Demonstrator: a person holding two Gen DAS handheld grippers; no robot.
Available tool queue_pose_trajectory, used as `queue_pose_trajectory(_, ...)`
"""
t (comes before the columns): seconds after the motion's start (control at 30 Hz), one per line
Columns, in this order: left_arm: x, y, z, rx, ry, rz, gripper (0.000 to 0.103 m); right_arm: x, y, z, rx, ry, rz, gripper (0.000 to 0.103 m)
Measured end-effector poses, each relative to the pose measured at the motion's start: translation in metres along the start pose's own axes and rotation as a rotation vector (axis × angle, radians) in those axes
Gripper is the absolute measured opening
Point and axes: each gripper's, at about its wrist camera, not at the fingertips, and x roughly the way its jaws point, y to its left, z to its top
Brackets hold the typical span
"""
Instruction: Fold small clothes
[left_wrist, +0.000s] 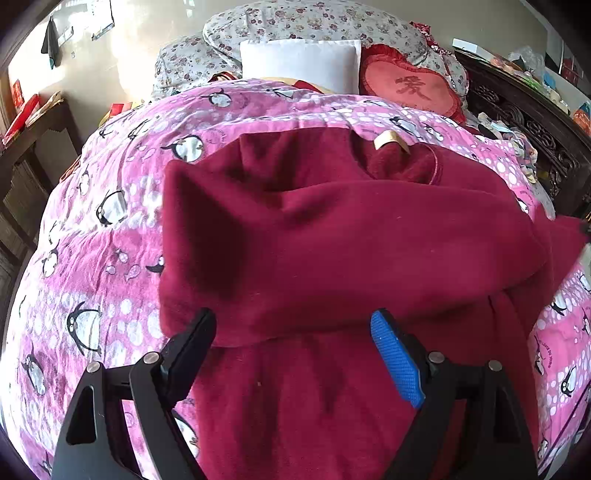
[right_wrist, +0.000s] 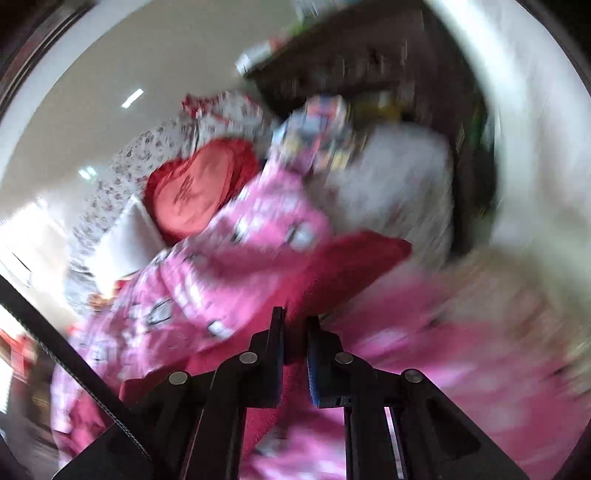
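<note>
A dark red fleece garment (left_wrist: 332, 229) lies on the pink penguin-print quilt (left_wrist: 92, 258), its upper part folded over the lower, with a gold label (left_wrist: 388, 142) at the neck. In the left wrist view my left gripper (left_wrist: 291, 326) hangs open just above the folded edge, and one finger shows a blue pad (left_wrist: 397, 362). The right wrist view is blurred. There a stretched part of the red garment (right_wrist: 354, 266) runs from the quilt (right_wrist: 258, 229) into my right gripper (right_wrist: 295, 317), whose jaws stand close together on the cloth.
At the bed's head lie a white pillow (left_wrist: 301, 61), a red heart cushion (left_wrist: 410, 86) and floral bedding (left_wrist: 295, 22). A dark carved cabinet (left_wrist: 528, 122) with clutter runs along the right side. Low dark furniture (left_wrist: 33, 155) stands left of the bed.
</note>
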Motion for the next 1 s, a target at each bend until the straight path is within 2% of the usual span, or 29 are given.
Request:
queue_pose_trajectory(0.13, -0.002, 0.013, -0.001, -0.024, -0.01, 0.004, 0.085, -0.047, -0.005, 0.024, -0.053, -0.053, -0.033, 0.011)
queue_pose_trajectory(0.23, -0.003, 0.026, -0.002, -0.07, -0.008, -0.004, 0.085, -0.066, 0.018, 0.022, -0.12, -0.064, 0.005, 0.011)
queue_pose_trajectory(0.3, -0.006, 0.033, -0.003, -0.09, -0.004, -0.006, 0.085, -0.078, 0.048, 0.015, -0.166, -0.073, 0.081, 0.011)
queue_pose_trajectory(0.43, -0.022, 0.047, -0.003, -0.1, -0.037, 0.007, 0.085, -0.101, 0.135, -0.01, -0.36, -0.075, 0.228, 0.011)
queue_pose_trajectory(0.6, -0.037, 0.074, 0.001, -0.154, -0.079, 0.014, 0.085, -0.119, 0.26, -0.067, -0.594, -0.035, 0.452, 0.011)
queue_pose_trajectory(0.73, -0.041, 0.1, 0.001, -0.221, -0.088, 0.019, 0.085, -0.105, 0.329, -0.13, -0.719, 0.038, 0.545, 0.011)
queue_pose_trajectory(0.9, -0.039, 0.114, -0.003, -0.245, -0.083, 0.021, 0.085, -0.053, 0.374, -0.206, -0.788, 0.201, 0.575, 0.011)
queue_pose_trajectory(1.0, -0.033, 0.118, -0.005, -0.249, -0.076, 0.027, 0.085, -0.025, 0.383, -0.252, -0.864, 0.268, 0.535, 0.011)
